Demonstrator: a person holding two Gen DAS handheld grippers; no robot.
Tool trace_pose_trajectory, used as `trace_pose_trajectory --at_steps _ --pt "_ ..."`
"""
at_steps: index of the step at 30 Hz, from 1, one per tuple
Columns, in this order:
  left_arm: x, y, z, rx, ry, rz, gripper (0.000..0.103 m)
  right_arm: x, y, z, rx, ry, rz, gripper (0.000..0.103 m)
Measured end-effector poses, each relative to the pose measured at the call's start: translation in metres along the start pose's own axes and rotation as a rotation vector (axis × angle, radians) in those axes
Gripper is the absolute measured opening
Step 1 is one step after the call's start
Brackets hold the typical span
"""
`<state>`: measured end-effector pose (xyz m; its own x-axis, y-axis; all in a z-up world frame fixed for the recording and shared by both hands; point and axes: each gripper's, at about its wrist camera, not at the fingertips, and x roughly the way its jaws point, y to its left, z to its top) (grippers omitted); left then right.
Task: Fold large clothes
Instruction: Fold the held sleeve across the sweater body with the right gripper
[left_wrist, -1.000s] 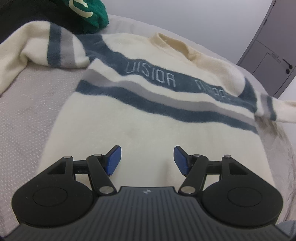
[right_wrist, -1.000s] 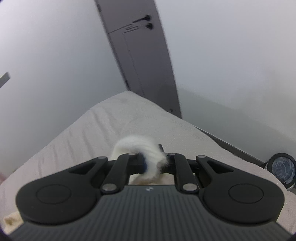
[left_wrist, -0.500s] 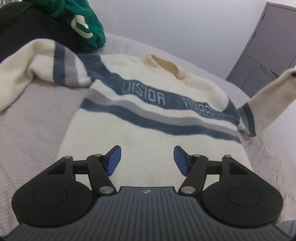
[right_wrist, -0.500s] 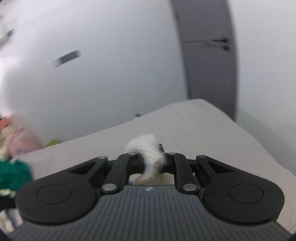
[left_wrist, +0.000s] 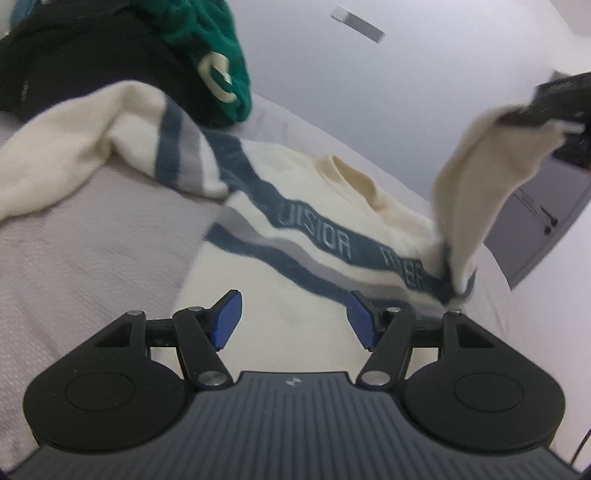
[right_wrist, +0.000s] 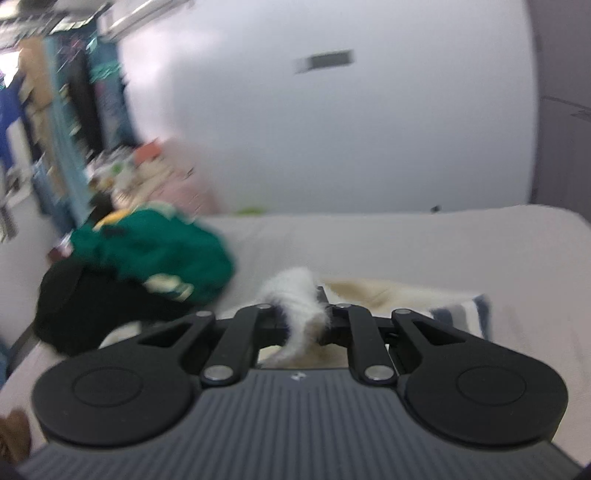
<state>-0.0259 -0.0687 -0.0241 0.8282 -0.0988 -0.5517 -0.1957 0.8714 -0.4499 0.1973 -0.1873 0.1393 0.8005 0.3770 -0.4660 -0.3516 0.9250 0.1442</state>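
While the cream sweater (left_wrist: 295, 258) lies spread face up on the grey bed cover (left_wrist: 92, 240), the left gripper (left_wrist: 291, 321) hovers over its lower body with its blue pads (left_wrist: 227, 319) standing apart and nothing between them. Off to the right and raised above the bed, the right gripper (right_wrist: 303, 317) is clamped on the cuff of the sweater's right sleeve (left_wrist: 480, 177), a fluffy white tuft of knit bulging out between its black fingers (right_wrist: 347, 325); that sleeve rises from the shoulder in a steep slant, clear of the bed. Behind the sweater, near its other sleeve (left_wrist: 74, 147), sits a heap of other clothes: a green garment (left_wrist: 207, 48) on top of a black one (left_wrist: 74, 66), the black one touching the draped sleeve. A grey door (left_wrist: 535, 221) stands past the bed's far edge. Dark blue and grey bands cross the chest and both sleeves, the upper blue band carrying pale lettering, and the neckline (left_wrist: 354, 181) is a slightly yellower cream.
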Motion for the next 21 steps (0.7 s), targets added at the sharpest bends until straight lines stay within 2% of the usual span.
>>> trace_pose_trajectory --at_steps 6,10,14,17,21 --pt "-0.005 0.035 0.017 -0.078 -0.042 0.034 0.068 0.062 0.057 -0.057 -0.051 0.152 0.042 0.014" --pt "0.001 0.055 0.026 -0.131 -0.042 0.045 0.068 0.078 0.066 -0.093 -0.065 0.235 0.052 0.015" --pt "0.01 0.065 0.031 -0.13 -0.044 0.072 0.067 0.098 0.063 -0.099 -0.029 0.303 0.063 0.015" --pt "0.017 0.072 0.032 -0.135 -0.036 0.07 0.067 0.113 0.062 -0.098 -0.001 0.349 0.063 0.022" --pt "0.02 0.075 0.034 -0.134 -0.041 0.071 0.067 0.113 0.051 -0.099 0.055 0.403 0.09 0.037"
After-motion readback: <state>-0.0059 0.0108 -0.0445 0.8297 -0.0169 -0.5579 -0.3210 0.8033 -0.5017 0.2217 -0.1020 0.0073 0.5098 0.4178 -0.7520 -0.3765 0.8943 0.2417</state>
